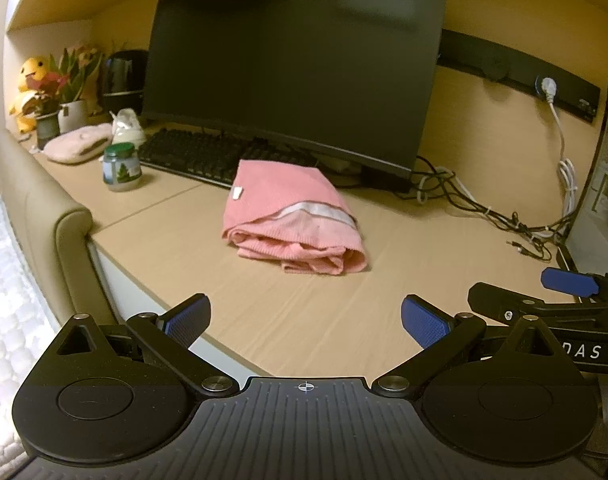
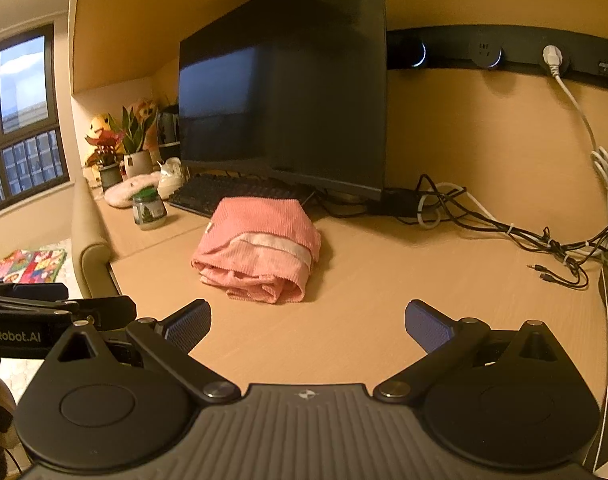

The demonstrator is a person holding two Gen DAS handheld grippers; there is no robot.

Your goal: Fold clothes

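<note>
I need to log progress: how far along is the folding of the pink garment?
Looks done: the pink ribbed garment with a white stripe lies as a compact, slightly loose bundle on the light wooden desk. In hand: nothing; the left gripper and right gripper are open, short of it. Left: perhaps tidying its loose front edges.

Garment point(image 1: 293, 216): folded on the desk point(image 1: 404, 272), ahead of my two grippers.
Keyboard point(image 1: 199, 154): behind the garment, under the monitor point(image 1: 295, 60).
Jar point(image 1: 121, 167): left of the garment, before the plants point(image 1: 69, 88).
Cables point(image 1: 484, 208): right, behind.
</note>
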